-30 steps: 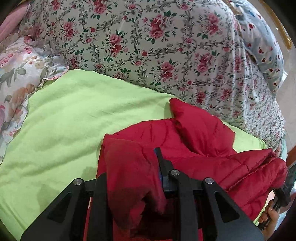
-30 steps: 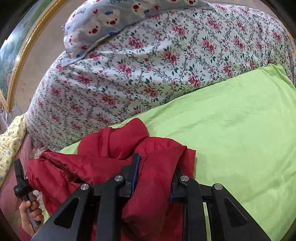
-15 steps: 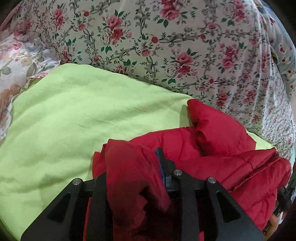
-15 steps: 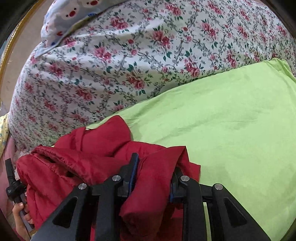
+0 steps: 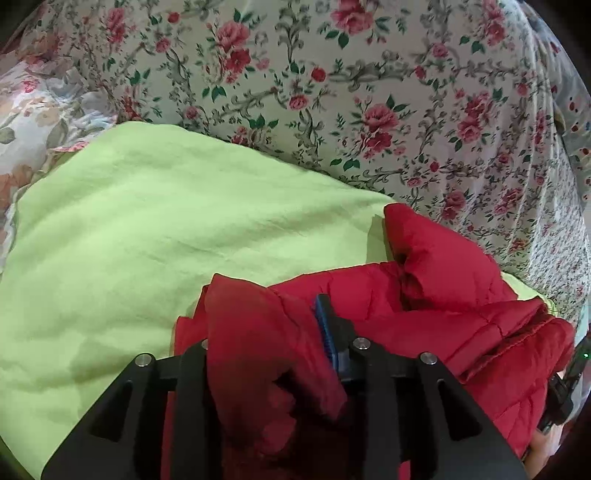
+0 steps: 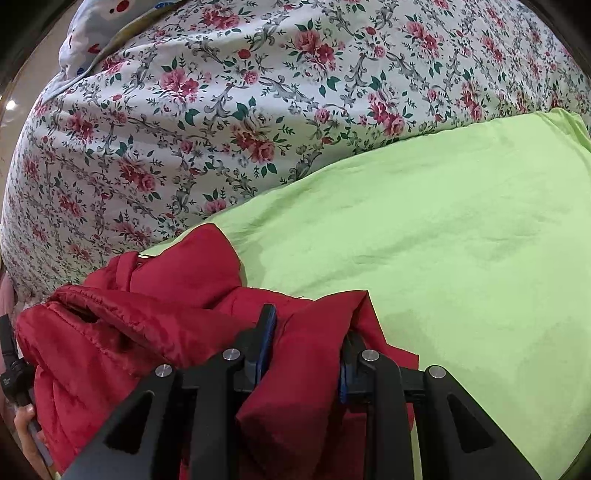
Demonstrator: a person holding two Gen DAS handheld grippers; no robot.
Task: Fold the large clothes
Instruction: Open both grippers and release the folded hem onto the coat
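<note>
The puffy red quilted jacket [image 5: 443, 317] lies bunched at the near edge of the lime-green cotton sheet [image 5: 166, 229], which is spread over the bed in front of a large rose-patterned floral duvet [image 5: 369, 92]. The left gripper [image 5: 269, 332] has its fingers closed on a thick fold of the jacket's fabric, which bulges up between them and hides the left finger; the right gripper [image 6: 308, 332] likewise pinches a wad of red cloth between its blue-padded fingers [image 6: 267, 332]. Each grip sits at one end of the same near edge, so the garment hangs between the two. The jacket looks light but bulky, soft and springy from its filling, with a smooth shell that is likely slippery; a shallow pinch could slide off, so deep bites across a seam or hem seem the safest holds. Its loft will probably make folds spring open unless pressed flat. A pale pillow with red and blue prints [image 6: 96, 33] lies beyond the duvet. No container appears in either view.
</note>
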